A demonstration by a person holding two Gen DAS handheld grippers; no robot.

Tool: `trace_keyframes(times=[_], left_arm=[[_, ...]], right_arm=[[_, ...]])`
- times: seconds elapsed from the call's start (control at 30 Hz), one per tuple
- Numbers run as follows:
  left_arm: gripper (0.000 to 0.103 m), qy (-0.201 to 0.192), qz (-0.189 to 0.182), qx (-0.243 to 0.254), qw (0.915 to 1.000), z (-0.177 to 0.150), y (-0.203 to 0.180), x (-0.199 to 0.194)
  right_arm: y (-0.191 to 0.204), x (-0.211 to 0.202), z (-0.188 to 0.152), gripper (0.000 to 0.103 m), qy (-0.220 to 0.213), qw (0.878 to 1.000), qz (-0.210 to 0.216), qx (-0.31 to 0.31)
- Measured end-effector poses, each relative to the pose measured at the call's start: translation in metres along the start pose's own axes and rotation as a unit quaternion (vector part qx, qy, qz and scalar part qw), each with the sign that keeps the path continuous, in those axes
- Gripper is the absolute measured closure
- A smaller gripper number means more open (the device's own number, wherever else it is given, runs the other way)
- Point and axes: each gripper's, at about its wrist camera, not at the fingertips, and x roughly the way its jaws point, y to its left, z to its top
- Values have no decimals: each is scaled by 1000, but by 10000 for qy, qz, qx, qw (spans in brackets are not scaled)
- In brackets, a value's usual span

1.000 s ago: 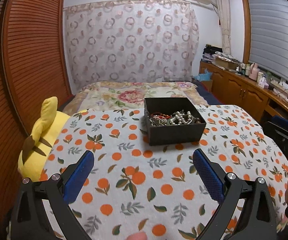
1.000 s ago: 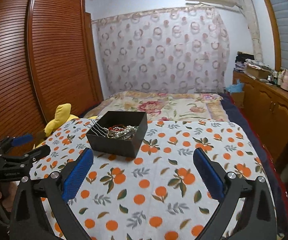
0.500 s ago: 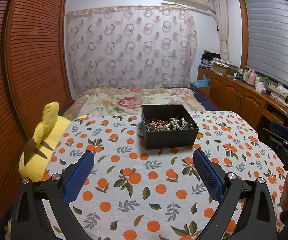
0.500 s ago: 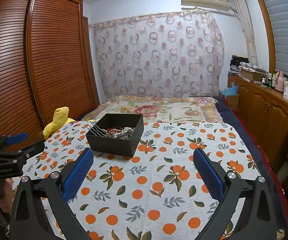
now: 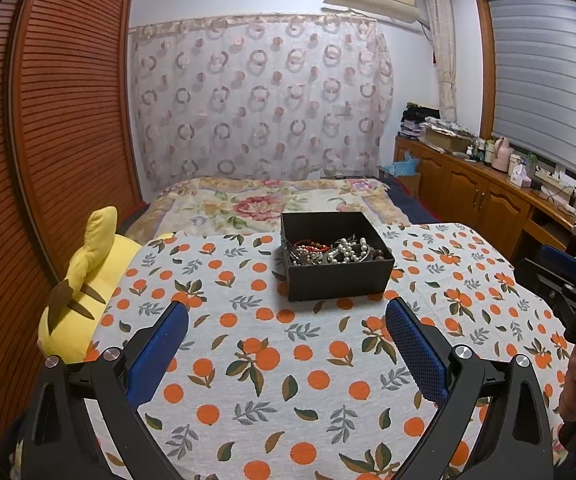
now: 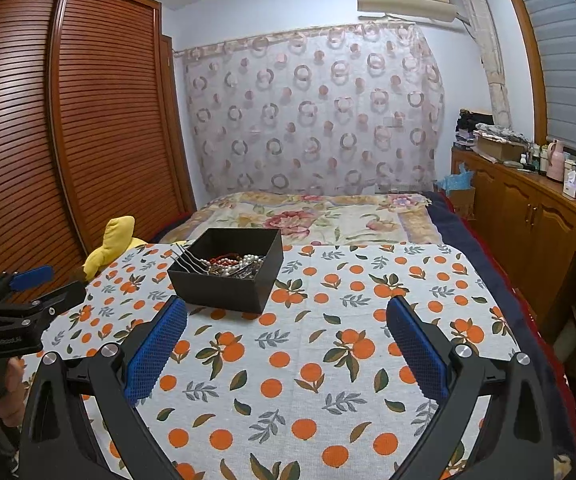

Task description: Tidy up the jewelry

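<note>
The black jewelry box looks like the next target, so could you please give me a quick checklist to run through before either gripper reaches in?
1. Left gripper open and empty: ok, jaws wide apart.
2. Right gripper open and empty: ok.
3. Black jewelry box open and upright on the orange-print tablecloth: ok.
4. Cloth between grippers and box free of obstacles: ok.
5. Pieces separable: not ok; pearl strand and red beads lie tangled.
6. Sorting destination visible: cannot tell.
7. Yellow plush toy clear of the box: ok.
</note>
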Motion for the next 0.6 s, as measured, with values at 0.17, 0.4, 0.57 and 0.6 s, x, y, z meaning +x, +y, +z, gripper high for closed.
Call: trace_keyframes(times=[0.17, 0.4, 0.57, 0.6], left_arm=[[8, -40, -4, 10, 10000, 2, -2, -3], [8, -79, -10, 15, 10000, 3, -3, -6], [8, -119, -16, 8, 9999, 4, -4, -10], [8, -119, -19, 8, 9999, 4, -4, -10]], right_arm=[[0, 0, 0, 2, 1, 10000, -3, 3], [0, 0, 0, 2, -4, 10000, -9, -3], [-2, 0, 0, 2, -7, 10000, -25, 4], [-2, 0, 0, 2, -11, 10000, -28, 3]])
